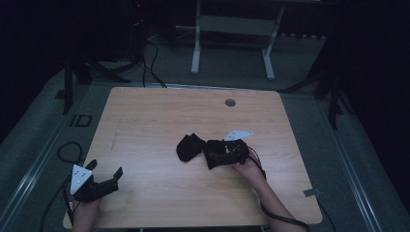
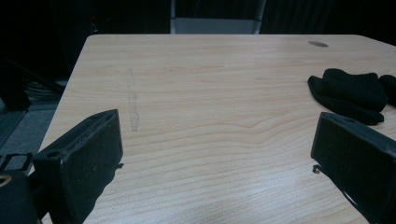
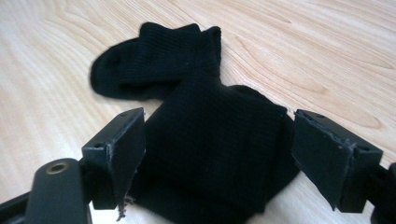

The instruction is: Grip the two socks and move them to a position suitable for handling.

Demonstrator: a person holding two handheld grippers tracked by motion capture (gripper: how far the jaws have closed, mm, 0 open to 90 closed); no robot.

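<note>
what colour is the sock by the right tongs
Black, ribbed knit sock; the right gripper view shows it best.

black sock (image 3: pixel 205 135) — folded, flat, mid-table

A dim room around a pale wooden table

We are looking down on a light wood table (image 1: pixel 145 121) with rounded corners and a small round grommet (image 1: pixel 230 102) near its far edge. Grey carpet (image 1: pixel 232 63) is spreading around it, a white-legged desk frame (image 1: pixel 196 48) is standing beyond, black cables (image 1: pixel 152 63) are trailing over the floor, and darkness is swallowing the walls.
</note>
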